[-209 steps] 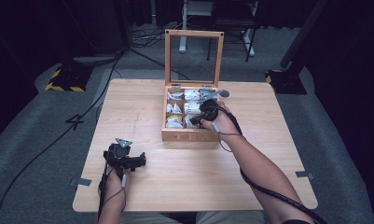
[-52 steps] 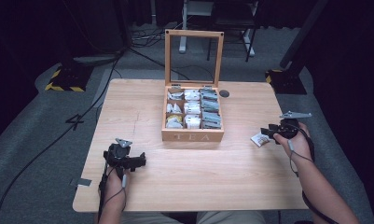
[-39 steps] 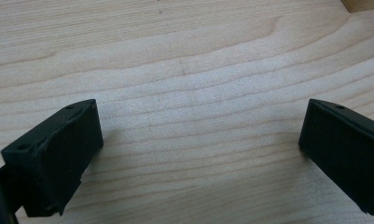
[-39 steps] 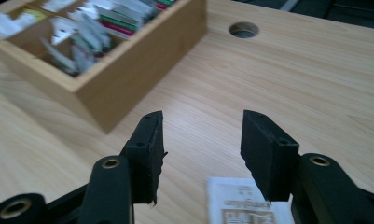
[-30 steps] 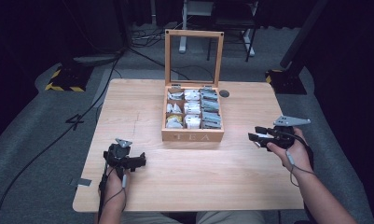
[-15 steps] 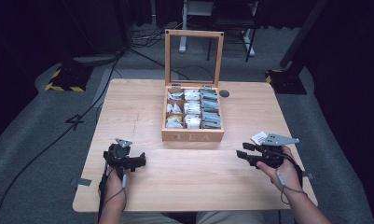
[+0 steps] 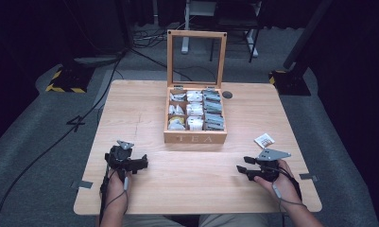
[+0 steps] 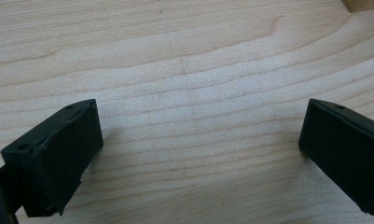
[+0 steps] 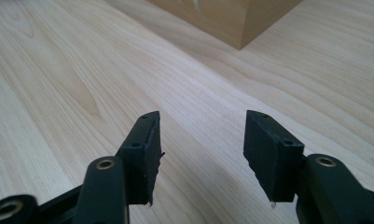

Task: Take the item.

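A wooden tea box (image 7: 194,137) marked TEA stands at the table's middle, its glass lid (image 7: 196,56) upright, with several tea packets (image 7: 194,109) in its compartments. One white tea packet (image 7: 264,140) lies on the table right of the box. My right gripper (image 7: 241,166) rests near the front right, below that packet, open and holding nothing (image 9: 201,140); a corner of the box (image 9: 231,23) shows ahead of it. My left gripper (image 7: 143,162) rests at the front left, jaws wide open over bare wood (image 8: 201,130).
A small dark round disc (image 7: 227,94) lies behind the box at its right. The wooden table (image 7: 140,109) stands on grey carpet, with cables and dark stands behind. Tape tabs mark the table's front edges.
The right gripper carried a tea packet from the box to the table's right side, let it go there, then drew back toward the front edge. The left gripper stayed still.
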A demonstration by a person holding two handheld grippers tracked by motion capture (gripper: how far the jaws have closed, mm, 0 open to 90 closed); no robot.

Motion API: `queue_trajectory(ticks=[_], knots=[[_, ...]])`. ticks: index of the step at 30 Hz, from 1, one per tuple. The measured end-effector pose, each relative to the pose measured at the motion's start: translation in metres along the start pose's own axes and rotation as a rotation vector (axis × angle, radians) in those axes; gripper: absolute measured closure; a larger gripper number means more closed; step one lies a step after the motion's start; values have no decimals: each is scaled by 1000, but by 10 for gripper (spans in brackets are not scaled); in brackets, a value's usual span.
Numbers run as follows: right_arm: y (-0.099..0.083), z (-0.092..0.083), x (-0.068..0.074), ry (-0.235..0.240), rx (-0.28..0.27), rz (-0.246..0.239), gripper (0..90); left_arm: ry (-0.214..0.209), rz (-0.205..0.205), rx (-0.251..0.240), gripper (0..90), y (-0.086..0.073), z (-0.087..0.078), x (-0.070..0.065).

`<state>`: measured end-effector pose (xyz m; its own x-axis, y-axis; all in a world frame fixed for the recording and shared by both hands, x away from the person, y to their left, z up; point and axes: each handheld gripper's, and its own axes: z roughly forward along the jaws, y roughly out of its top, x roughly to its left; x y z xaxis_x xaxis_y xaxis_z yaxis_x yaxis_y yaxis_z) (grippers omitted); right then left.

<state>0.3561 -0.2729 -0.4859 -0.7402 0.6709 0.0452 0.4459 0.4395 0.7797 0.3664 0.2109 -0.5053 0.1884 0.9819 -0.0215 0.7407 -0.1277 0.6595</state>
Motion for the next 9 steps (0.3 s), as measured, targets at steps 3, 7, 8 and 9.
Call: queue_trajectory(ticks=[3,7,8,9], knots=[[-4,4,2,-3,11,-9,449,0,0,0,0,0,0,0],[-10,13,5,-11,56,-56,339,0,0,0,0,0,0,0],[-11,15,6,-8,48,-56,299,0,0,0,0,0,0,0],[-11,15,6,-8,48,-56,299,0,0,0,0,0,0,0]])
